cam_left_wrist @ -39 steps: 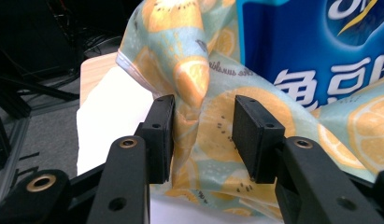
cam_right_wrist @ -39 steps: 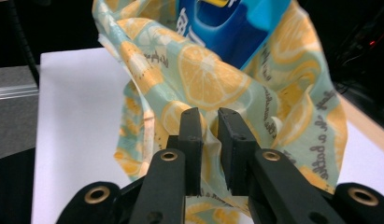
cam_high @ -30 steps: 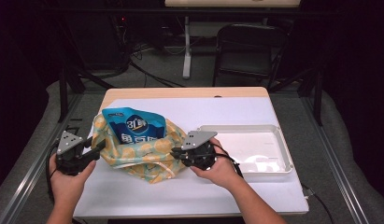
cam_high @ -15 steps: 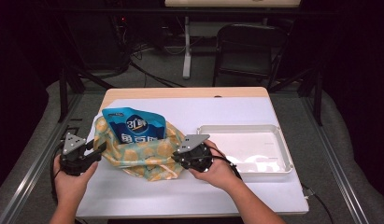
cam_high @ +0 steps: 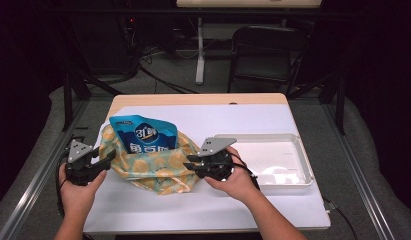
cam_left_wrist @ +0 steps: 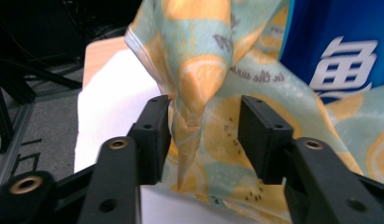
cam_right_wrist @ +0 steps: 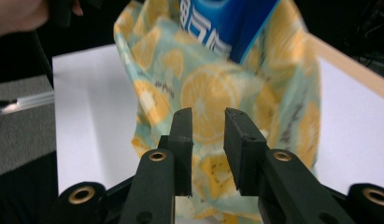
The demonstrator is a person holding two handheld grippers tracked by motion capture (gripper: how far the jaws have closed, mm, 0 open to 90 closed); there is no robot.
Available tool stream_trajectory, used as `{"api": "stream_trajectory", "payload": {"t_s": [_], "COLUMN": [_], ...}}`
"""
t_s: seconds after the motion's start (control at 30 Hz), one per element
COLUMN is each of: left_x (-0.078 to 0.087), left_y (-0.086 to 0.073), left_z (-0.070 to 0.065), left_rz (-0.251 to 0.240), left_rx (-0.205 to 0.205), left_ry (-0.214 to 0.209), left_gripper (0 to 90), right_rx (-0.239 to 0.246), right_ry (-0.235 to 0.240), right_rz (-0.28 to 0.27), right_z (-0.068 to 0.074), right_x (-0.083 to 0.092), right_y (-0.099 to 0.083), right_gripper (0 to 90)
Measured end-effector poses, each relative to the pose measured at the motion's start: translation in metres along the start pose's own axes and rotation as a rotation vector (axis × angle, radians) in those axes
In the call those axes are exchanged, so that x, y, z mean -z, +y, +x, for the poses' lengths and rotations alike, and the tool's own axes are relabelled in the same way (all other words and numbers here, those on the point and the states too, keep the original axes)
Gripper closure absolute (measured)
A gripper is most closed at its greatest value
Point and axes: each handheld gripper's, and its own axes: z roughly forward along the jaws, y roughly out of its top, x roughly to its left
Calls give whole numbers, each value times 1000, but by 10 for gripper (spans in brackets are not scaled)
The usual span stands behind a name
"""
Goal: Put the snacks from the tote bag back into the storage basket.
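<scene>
So the lemon-print bag (cam_high: 153, 167) sat on the white-covered table (cam_high: 203, 210), between my two grippers, with the blue snack packet (cam_high: 143, 137) sticking up out of its top. My left gripper (cam_high: 109, 159) was at the bag's left edge. Its jaws had just been opening, and in the left gripper view a pinched fold of the bag (cam_left_wrist: 199, 107) stood up between them, brushing one pad while the other pad stood clear of it, so that side was released, not clamping. My right gripper (cam_high: 190, 162) was at the bag's right side, low down near the table. Those jaws had just been opening too, gapped apart right in front of the cloth (cam_right_wrist: 208, 93) without pressing on it. The white tray (cam_high: 293, 145) sat just to the right of my right hand (cam_high: 235, 182).
</scene>
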Motion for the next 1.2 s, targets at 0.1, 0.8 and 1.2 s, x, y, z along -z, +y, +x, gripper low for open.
{"api": "stream_trajectory", "payload": {"t_s": [0.1,0.8,1.2], "left_x": [6,7,-5], "left_y": [4,38,47], "left_z": [-1,0,4], "left_rz": [-18,-16,-9], "left_rx": [-15,-81,-93], "left_ry": [6,30,55], "left_gripper": [497,613,886], "right_rx": [6,-21,-33], "right_ry": [-14,-100,-136], "right_rz": [-34,-108,-62], "right_z": [0,-22,-32], "right_x": [9,5,-8], "right_y": [5,15,20], "right_gripper": [721,634,868]}}
